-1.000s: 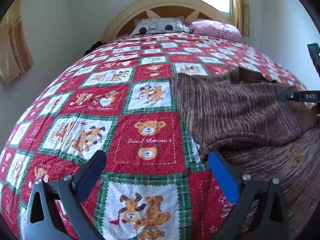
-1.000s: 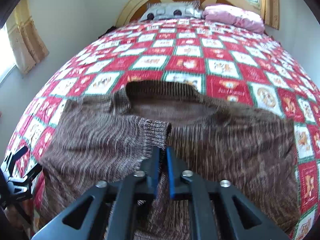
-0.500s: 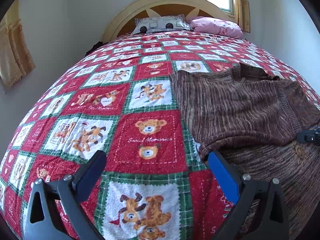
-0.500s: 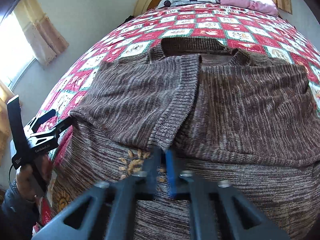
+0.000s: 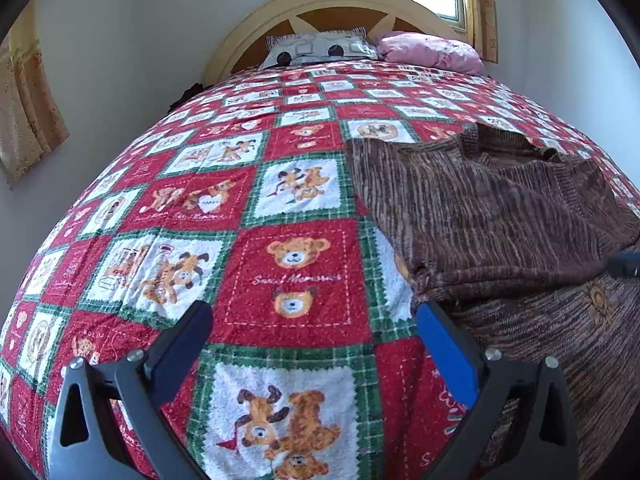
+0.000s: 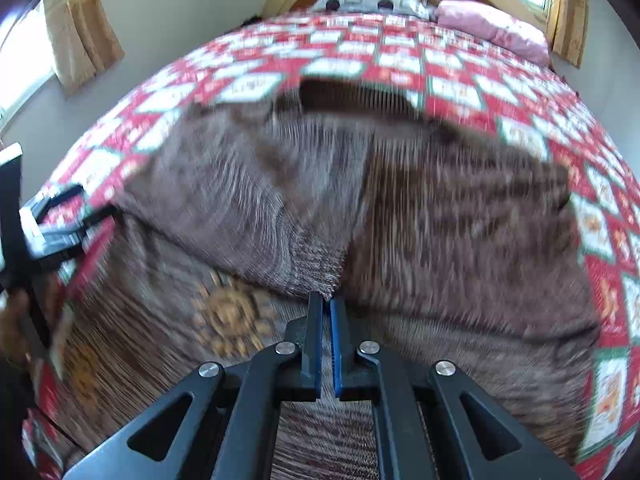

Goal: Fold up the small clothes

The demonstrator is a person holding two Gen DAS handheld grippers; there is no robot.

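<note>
A brown knit sweater (image 5: 480, 208) lies front-up on the bed, its collar toward the headboard. One sleeve is folded across the chest, and its ribbed cuff (image 6: 316, 268) ends at my right gripper (image 6: 326, 300), whose jaws are shut on the cuff's corner. This view is motion-blurred. In the left wrist view the right gripper (image 5: 624, 266) shows only as a dark tip at the right edge. My left gripper (image 5: 312, 312) hangs open over the bedspread, its blue right finger (image 5: 444, 344) beside the sweater's folded left edge. The left gripper (image 6: 52, 220) also appears in the right wrist view.
A red, white and green teddy-bear bedspread (image 5: 296, 260) covers the bed. A grey pillow (image 5: 320, 48) and a pink pillow (image 5: 432, 52) lie against the curved wooden headboard (image 5: 340, 0). Curtains (image 5: 24, 112) hang on the left wall. A hand (image 6: 12, 320) holds the left gripper.
My right gripper went from slightly parted to shut at the cuff and drew the sleeve end back toward the sweater's hem. The left gripper stayed where it was, still open.
</note>
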